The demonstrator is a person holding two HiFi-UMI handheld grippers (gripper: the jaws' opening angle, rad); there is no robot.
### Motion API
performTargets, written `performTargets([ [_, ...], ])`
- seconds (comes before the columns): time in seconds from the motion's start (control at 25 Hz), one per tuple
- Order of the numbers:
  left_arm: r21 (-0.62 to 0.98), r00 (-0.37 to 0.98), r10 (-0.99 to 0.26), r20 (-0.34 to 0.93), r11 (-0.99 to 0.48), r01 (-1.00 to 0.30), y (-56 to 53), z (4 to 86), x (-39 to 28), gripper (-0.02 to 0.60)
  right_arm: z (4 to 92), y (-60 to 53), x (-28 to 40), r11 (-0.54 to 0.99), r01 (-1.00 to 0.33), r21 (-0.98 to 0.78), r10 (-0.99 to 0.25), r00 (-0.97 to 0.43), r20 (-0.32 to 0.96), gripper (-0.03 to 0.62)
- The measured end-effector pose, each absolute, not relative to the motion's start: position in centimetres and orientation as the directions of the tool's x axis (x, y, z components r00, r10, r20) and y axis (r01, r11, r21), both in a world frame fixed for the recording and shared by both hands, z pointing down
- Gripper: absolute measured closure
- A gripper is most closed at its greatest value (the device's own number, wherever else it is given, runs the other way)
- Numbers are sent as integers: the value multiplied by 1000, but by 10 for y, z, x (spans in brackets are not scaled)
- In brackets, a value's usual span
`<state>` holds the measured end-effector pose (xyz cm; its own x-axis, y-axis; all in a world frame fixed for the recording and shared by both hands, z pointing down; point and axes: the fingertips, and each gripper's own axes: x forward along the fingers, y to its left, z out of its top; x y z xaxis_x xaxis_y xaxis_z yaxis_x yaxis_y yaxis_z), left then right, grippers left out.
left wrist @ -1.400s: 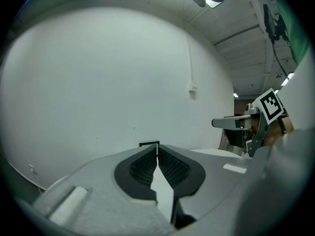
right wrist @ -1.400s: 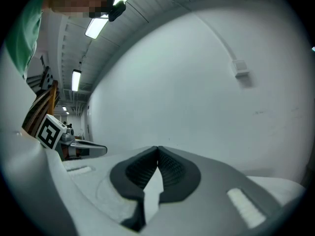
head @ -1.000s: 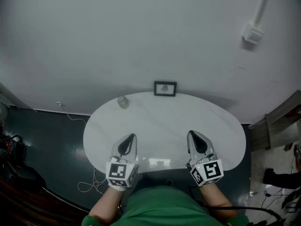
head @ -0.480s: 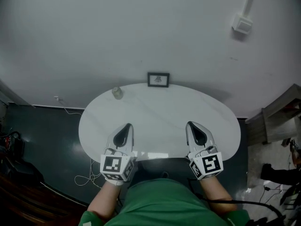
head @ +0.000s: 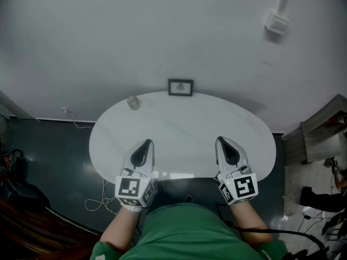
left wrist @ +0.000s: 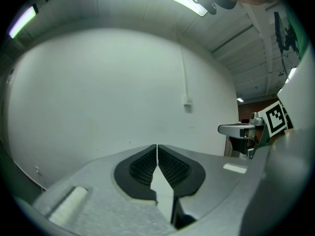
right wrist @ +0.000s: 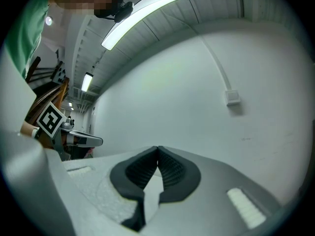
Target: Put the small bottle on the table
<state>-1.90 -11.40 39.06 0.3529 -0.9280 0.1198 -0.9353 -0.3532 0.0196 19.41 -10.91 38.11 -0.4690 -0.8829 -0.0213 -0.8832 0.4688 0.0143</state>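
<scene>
head view: an oval white desk (head: 184, 121) stands against a pale wall, with a small framed picture (head: 180, 87) propped at its far edge. the small bottle (head: 133, 102) sits on the desk left of the picture and a little nearer than it, close to the rim. the left claw (head: 147, 143) and right claw (head: 223, 140) hang over the near edge, one on each side of the picture and both pointing toward it, well apart from the bottle. a green top (head: 190, 229) fills the bottom.

left gripper view: the left claw's ribbed pads meet tip to tip, clenched on nothing. ahead is plain wall, and the right claw shows at the right.

right gripper view: the right claw's pads are likewise pressed together and empty. a wall box (right wrist: 232, 98) hangs up right.
</scene>
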Motion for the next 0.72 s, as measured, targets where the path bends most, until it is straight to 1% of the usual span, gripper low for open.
performTargets([
  [0.72,19,352,-926,138,-353,-936,-122,398,-22,565,386,-114,188,478,-878,19,-878,-478,-13,594],
])
